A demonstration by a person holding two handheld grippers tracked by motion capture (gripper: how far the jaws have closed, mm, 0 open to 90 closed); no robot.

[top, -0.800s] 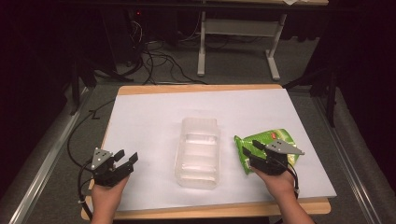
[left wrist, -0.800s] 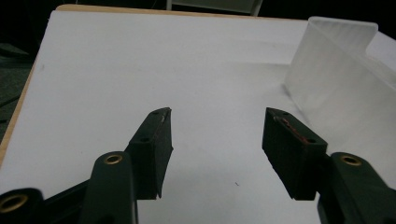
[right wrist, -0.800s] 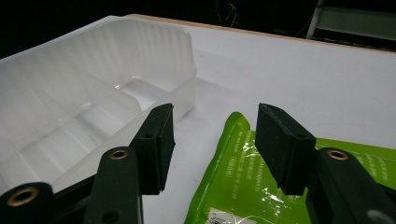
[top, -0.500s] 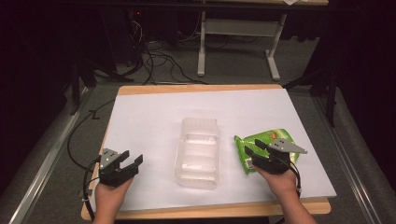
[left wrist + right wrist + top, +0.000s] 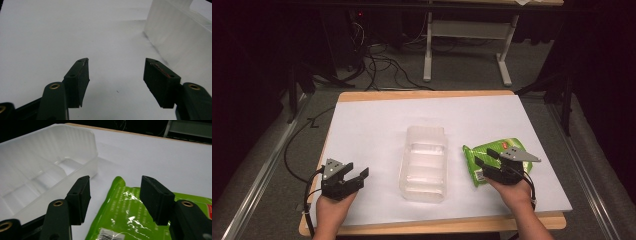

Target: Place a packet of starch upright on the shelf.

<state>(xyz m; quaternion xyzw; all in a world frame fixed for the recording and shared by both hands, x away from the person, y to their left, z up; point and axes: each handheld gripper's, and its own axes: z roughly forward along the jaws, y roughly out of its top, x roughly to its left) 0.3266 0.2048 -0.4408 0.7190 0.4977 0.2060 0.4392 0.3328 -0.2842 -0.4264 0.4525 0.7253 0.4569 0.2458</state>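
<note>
**Pouch looks slippery, might skid**

My right gripper hangs jaws spread over the green pouch just right of the bin. Left gripper, left of the bin, is spread too. I reckon that glossy film could slide away.

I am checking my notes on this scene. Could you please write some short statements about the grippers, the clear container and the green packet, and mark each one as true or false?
1. The right gripper is over the green packet, jaws open. True.
2. The left gripper is shut on the clear container. False: its jaws are open over bare white table cover, apart from the container.
3. The green packet lies inside the container. False: it lies flat on the cover beside the container, on its right.
4. The container has nothing in it. True.
5. The container lies between the two grippers. True.
</note>
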